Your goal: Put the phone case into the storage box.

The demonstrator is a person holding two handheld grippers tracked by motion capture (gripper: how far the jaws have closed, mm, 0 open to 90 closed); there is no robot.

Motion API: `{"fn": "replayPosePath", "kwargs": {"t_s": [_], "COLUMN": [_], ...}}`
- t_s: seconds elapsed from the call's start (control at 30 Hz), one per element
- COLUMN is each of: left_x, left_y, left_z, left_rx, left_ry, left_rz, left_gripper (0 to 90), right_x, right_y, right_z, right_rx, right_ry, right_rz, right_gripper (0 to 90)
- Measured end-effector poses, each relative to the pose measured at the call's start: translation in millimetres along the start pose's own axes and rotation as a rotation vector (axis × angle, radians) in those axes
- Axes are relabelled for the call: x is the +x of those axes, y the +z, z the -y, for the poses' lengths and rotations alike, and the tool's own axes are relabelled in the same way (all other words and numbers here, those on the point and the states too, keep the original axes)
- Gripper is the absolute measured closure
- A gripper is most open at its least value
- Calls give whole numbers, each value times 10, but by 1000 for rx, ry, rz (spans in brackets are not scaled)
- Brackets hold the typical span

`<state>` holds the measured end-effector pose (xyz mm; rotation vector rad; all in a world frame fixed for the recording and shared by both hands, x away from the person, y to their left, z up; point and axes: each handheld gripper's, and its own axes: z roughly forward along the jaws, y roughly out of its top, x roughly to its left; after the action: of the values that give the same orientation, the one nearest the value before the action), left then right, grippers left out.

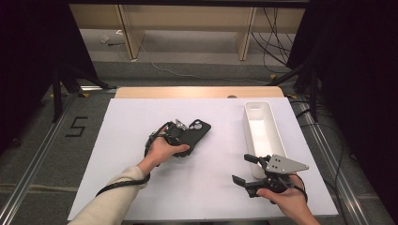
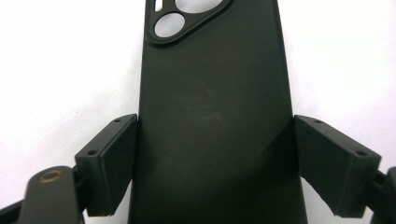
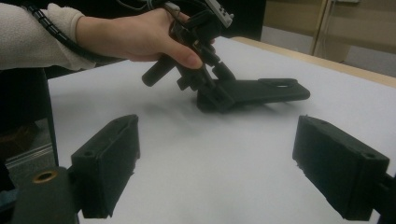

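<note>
A black phone case (image 1: 196, 130) lies back up on the white table top (image 1: 131, 140), its camera cutout at the far end. In the left gripper view the case (image 2: 215, 107) fills the gap between the two jaws, and both pads sit against its long edges. My left gripper (image 1: 184, 139) is shut on its near end. The right gripper view shows that gripper (image 3: 215, 95) tilted down onto the case (image 3: 275, 91), which rests low on the table. My right gripper (image 1: 244, 168) hovers at the front right, open, with nothing between its pads (image 3: 112, 163).
A long white tray (image 1: 262, 131), with nothing in it, stands lengthwise at the right of the table, just beyond my right gripper. The table's wooden far edge (image 1: 197, 92) and floor cables lie behind. Black stands flank both sides.
</note>
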<state>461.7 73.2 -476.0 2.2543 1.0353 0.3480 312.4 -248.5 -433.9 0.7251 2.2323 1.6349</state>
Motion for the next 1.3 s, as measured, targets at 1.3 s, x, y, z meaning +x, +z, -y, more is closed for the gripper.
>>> {"fn": "replayPosePath", "kwargs": {"t_s": [1.3], "left_x": [-259], "left_y": [-771], "left_z": [194], "left_rx": [-224], "left_ry": [22], "left_rz": [3], "left_gripper": [171], "right_x": [-37], "right_y": [89], "right_z": [-130], "right_rx": [-35], "right_ry": [7], "right_rz": [14], "right_gripper": [159]}}
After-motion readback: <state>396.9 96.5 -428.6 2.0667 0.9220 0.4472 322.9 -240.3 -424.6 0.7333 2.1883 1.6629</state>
